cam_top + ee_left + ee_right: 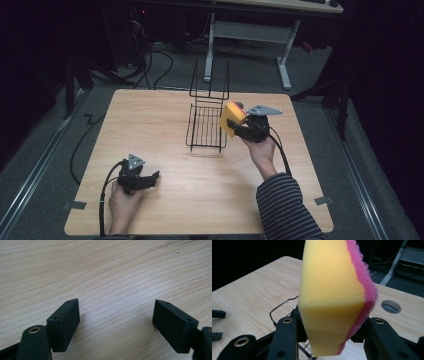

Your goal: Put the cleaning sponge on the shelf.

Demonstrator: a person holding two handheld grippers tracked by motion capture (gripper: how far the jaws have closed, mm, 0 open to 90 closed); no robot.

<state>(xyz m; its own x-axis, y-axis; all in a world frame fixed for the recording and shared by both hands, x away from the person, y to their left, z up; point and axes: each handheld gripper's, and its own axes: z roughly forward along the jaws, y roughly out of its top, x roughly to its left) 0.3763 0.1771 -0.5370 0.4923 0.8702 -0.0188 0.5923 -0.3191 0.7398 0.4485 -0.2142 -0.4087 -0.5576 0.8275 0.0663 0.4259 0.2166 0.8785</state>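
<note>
Sponge gripped beside the wire rack

High view: the right tool [234, 126] clamps a yellow sponge [231, 118] just beside the wire rack [205, 127]. Left gripper view: the left tool [116, 315] gapes empty over the tabletop [105, 270]. Right gripper view: the sponge's pink side faces right.

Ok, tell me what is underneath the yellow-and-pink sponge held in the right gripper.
The yellow-and-pink sponge, clamped in the right gripper, hangs at the right edge of the black wire rack on the wooden table. The sponge hides the rack wires directly beneath it.
</note>
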